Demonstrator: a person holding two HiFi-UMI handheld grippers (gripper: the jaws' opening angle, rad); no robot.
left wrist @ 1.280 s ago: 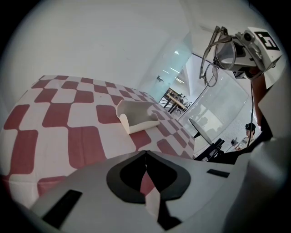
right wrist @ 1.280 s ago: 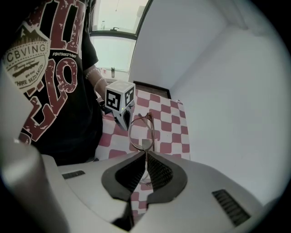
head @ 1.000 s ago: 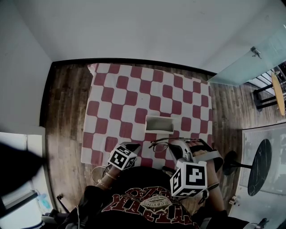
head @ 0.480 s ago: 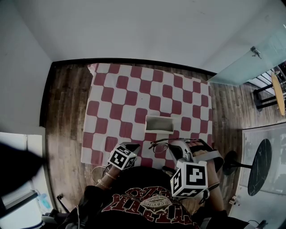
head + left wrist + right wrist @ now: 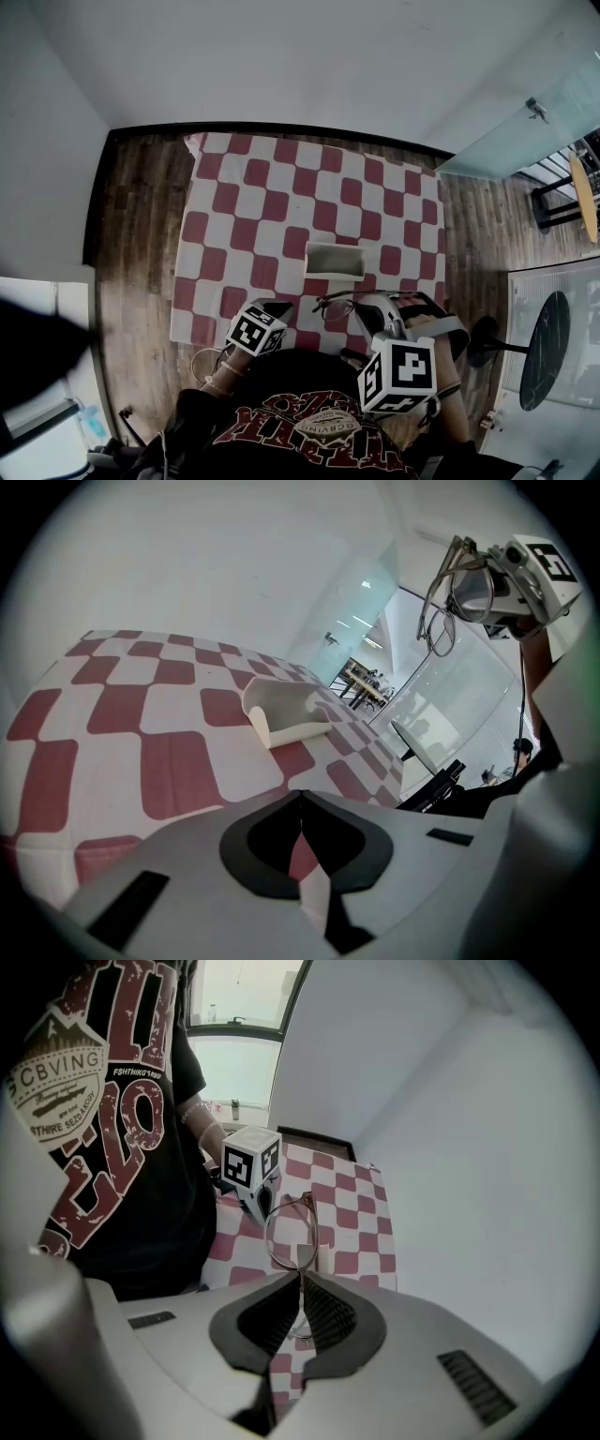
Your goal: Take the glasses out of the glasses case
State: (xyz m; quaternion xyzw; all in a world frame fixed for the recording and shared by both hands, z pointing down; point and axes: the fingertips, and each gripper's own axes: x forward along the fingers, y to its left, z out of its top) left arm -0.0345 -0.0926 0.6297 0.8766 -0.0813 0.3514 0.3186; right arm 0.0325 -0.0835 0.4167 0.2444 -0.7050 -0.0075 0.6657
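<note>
The white glasses case (image 5: pixel 333 261) lies open and empty on the red and white checkered cloth (image 5: pixel 244 202); in the left gripper view the case (image 5: pixel 281 714) sits ahead of the jaws. My right gripper (image 5: pixel 300 1279) is shut on thin-rimmed glasses (image 5: pixel 291 1232) and holds them in the air over the table's near edge. The same glasses (image 5: pixel 336 304) show in the head view, just in front of the case, and the glasses (image 5: pixel 450 592) hang at the upper right of the left gripper view. My left gripper (image 5: pixel 300 803) is shut on nothing, low at the near edge.
The table stands on a wooden floor (image 5: pixel 136 234) against a white wall. A glass partition (image 5: pixel 525 131) and a round dark table (image 5: pixel 544 347) are off to the right. The person's dark printed shirt (image 5: pixel 94 1101) fills the left of the right gripper view.
</note>
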